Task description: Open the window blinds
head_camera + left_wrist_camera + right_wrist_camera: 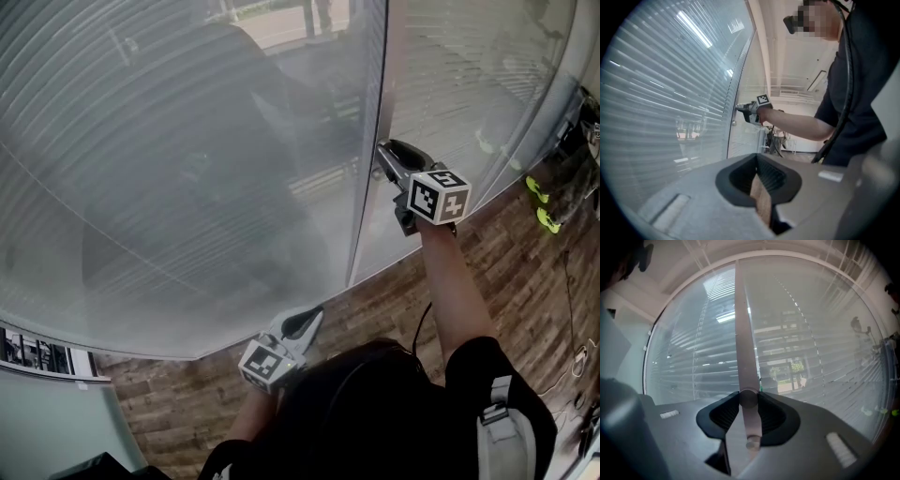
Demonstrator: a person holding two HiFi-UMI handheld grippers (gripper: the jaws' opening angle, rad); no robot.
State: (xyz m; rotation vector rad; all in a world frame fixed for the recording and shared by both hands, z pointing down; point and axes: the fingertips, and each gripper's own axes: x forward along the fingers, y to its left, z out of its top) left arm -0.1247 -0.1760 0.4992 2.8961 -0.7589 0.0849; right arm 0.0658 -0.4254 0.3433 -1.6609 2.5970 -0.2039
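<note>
Pale slatted window blinds (169,169) fill the view ahead, with their slats turned nearly flat against the glass. Between the two blind panels hangs a thin grey tilt wand (743,333). My right gripper (386,155) reaches level to the blinds and is shut on this wand, which runs up between its black pads (723,414). The left gripper view shows the right gripper (749,110) from the side at the blind's edge. My left gripper (314,319) hangs lower and nearer to me, shut and holding nothing, pointing towards the left blind (670,93).
A second blind panel (469,75) hangs to the right of the wand. Wood-plank floor (506,253) runs below the window. Yellow-green objects (539,202) and cables lie at the far right. A pale ledge (56,412) sits at the lower left.
</note>
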